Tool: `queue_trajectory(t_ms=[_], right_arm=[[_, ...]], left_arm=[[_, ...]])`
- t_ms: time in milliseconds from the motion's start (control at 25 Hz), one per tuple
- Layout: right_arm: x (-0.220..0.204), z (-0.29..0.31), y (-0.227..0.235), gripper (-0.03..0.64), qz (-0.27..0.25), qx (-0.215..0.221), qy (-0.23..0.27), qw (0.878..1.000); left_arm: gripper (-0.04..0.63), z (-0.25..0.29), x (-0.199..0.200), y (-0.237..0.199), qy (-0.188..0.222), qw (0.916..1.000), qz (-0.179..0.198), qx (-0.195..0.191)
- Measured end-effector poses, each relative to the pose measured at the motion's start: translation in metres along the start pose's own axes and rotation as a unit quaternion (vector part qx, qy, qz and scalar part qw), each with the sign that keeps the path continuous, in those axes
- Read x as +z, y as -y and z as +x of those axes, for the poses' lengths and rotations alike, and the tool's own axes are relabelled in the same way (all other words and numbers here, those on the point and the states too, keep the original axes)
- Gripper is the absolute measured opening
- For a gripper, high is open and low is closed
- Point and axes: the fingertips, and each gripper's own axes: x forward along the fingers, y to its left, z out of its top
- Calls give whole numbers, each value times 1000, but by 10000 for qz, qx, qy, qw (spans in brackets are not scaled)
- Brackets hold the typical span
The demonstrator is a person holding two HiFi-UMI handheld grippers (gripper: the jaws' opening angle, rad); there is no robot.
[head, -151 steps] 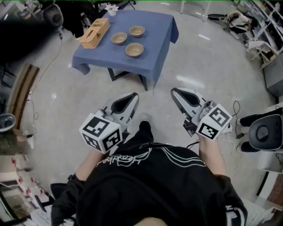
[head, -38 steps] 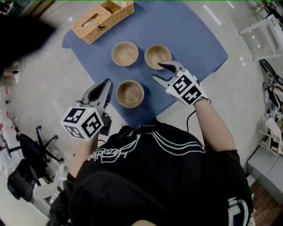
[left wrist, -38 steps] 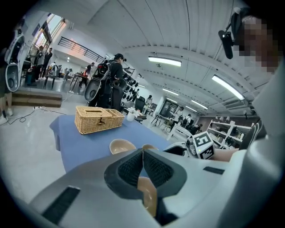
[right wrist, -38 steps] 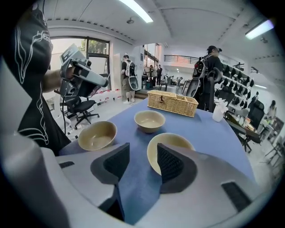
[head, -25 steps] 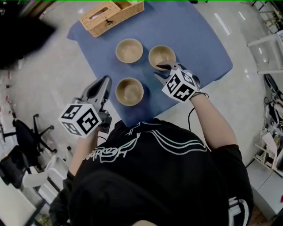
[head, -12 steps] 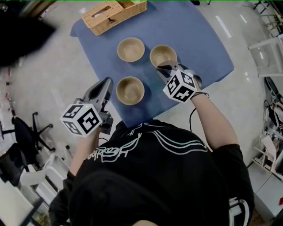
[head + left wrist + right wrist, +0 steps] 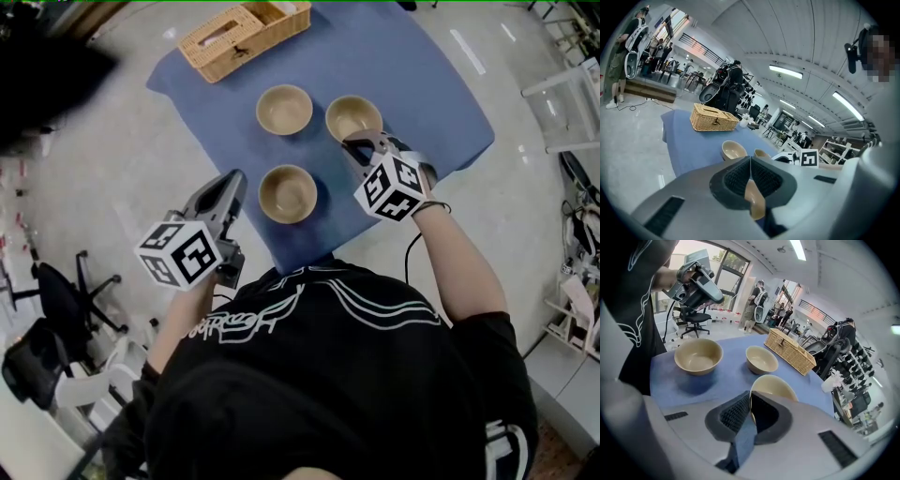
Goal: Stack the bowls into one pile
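Three tan bowls stand apart on the blue tablecloth (image 7: pixel 422 84): a far left bowl (image 7: pixel 284 109), a far right bowl (image 7: pixel 353 116) and a near bowl (image 7: pixel 288 193). My right gripper (image 7: pixel 362 144) points down at the far right bowl (image 7: pixel 774 387), and its jaws are closing with the pads pinching that bowl's near rim (image 7: pixel 750 397). My left gripper (image 7: pixel 232 184) hovers shut and empty beyond the table's left edge, beside the near bowl. In the left gripper view its pads (image 7: pixel 750 160) meet, with the near bowl (image 7: pixel 755 202) showing past them.
A wicker basket (image 7: pixel 246 26) sits at the cloth's far left corner. Shiny grey floor surrounds the table, with a black office chair (image 7: pixel 58 302) to the left and white shelving (image 7: pixel 562 94) at the right. People and equipment stand in the room's background.
The right gripper's jaws have gone from open around the far right bowl's near rim to shut on it. The left gripper has barely moved.
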Motion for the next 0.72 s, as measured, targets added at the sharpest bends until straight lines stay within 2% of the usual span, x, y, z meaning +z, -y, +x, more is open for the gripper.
queue_trajectory(t_ms=[440,720], right_arm=[[44,-32,-22,37,73,-337,59,9994],[72,-45,-47,37,36,-457,130,9989]], left_arm=[[28,-23,14,3,-28,9992,215,-344],[28,-51,9,-6,1,9988,230,-428]])
